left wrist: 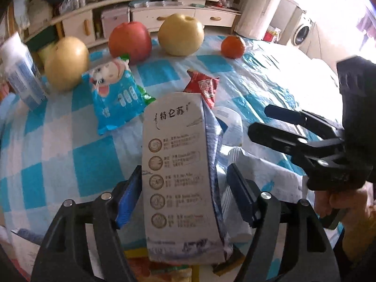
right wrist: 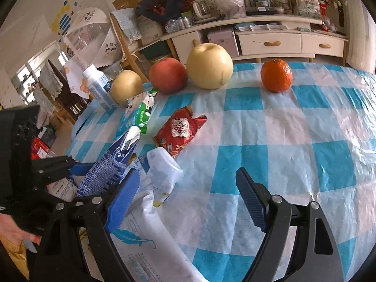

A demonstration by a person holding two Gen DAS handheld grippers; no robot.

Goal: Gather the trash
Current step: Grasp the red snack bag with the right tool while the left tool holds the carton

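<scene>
From the left wrist view, the milk carton stands between the fingers of the left hand-held gripper, its printed face toward the camera. The left pad touches its edge, but the right pad stands clear, so the jaws are half-wide and not clamped on it. I judge the carton to be empty, light and easily crushed, with a slick coated skin; its flat sides near the middle offer the best hold. The red wrapper and blue snack bag lie ahead on the surface.

From the right wrist view, the right hand-held gripper hangs wide open, holding nothing. A crumpled white bag lies just ahead of its left finger, and the carton is farther left.
</scene>
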